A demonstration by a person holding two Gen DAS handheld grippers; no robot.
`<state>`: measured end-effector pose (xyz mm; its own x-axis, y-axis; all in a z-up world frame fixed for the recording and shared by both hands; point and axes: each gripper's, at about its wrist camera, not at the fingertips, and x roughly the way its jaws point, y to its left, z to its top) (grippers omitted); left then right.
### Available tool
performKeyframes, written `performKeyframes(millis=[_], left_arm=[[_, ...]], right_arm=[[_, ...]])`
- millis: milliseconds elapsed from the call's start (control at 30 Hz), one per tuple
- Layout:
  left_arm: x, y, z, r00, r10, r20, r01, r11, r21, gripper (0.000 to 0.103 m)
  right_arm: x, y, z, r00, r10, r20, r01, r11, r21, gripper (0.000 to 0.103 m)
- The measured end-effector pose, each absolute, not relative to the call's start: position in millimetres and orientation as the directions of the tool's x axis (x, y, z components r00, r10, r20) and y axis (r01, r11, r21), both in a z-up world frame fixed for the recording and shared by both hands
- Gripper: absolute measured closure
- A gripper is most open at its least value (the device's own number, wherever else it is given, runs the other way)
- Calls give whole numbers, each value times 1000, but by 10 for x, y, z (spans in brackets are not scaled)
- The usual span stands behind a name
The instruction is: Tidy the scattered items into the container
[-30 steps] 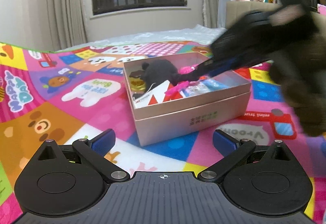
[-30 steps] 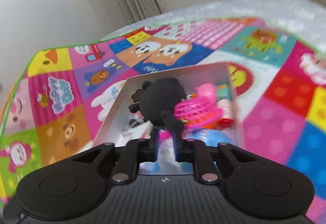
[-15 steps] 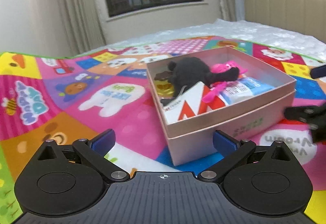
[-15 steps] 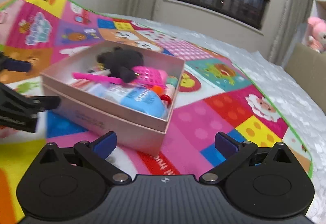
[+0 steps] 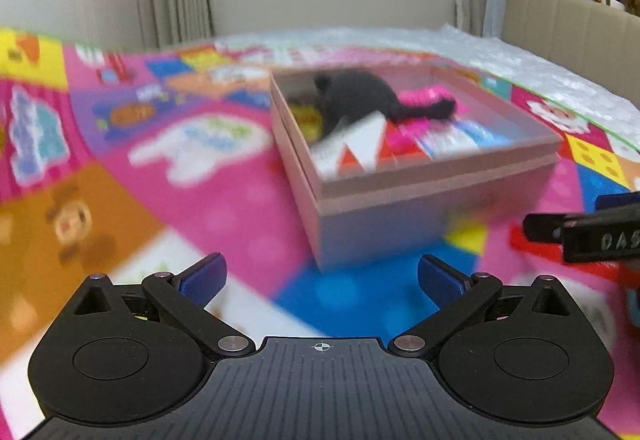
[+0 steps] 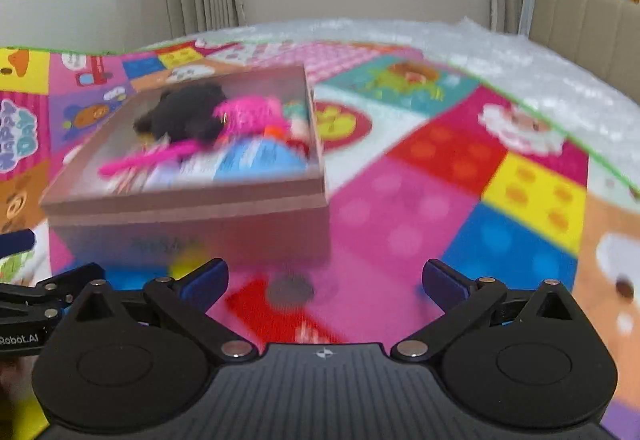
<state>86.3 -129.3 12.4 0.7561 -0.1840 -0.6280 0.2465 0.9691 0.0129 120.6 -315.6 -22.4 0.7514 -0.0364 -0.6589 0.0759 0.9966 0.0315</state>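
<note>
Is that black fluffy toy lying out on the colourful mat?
No, the black toy lies inside the pink box, on top of the other items there.

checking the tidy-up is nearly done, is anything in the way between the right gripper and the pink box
Nothing visible is. The right gripper is open and empty, and only bare colourful patchwork play mat lies between its fingers and the near wall of the pink cardboard box, which already holds the items.

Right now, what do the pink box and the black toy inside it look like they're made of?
Pink box: likely rigid cardboard, matte, judging by its thin straight walls and stepped rim. Black toy: probably plush fabric, given its fuzzy, dull, rounded shape. Blur leaves both uncertain.
</note>
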Motion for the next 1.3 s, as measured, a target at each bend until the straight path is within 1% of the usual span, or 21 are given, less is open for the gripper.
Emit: performKeyframes(millis=[67, 233, 333, 400, 467, 600, 767, 900, 1100, 1300], left_arm=[[751, -1294, 69, 759, -168, -629, 218, 976, 2, 0], [617, -1380, 46, 785, -86, -614, 110, 994, 1, 0], [635, -1475, 20, 783, -43, -620, 87, 995, 41, 0], [654, -1492, 8, 785, -31, -619, 73, 996, 43, 0], [663, -1507, -9, 787, -22, -616, 69, 996, 53, 0], [663, -1502, -16, 788, -26, -615, 70, 996, 47, 0], [663, -1492, -13, 788, -28, -615, 70, 997, 44, 0], [664, -1536, -7, 788, -9, -616, 69, 995, 74, 0], [682, -1467, -8, 780, -43, -625, 72, 997, 21, 0], [675, -1492, -6, 780, -37, -624, 71, 997, 29, 0]], right_arm=[[1094, -3122, -281, 747, -57, -663, 69, 998, -7, 0], [970, -3147, -309, 748, -61, -661, 82, 997, 0, 0], [998, -3087, -323, 748, -92, -658, 86, 995, -42, 0], [1017, -3032, -342, 767, -106, -633, 60, 994, -93, 0], [1037, -3038, -365, 774, -97, -625, 47, 994, -97, 0], [1022, -3131, -387, 781, -58, -622, 48, 998, -32, 0], [1018, -3106, -401, 781, -67, -621, 50, 998, -44, 0], [1019, -3121, -399, 778, -58, -626, 49, 998, -31, 0], [1029, -3134, -393, 775, -53, -630, 49, 998, -25, 0], [1030, -3133, -393, 775, -53, -630, 49, 999, -24, 0]])
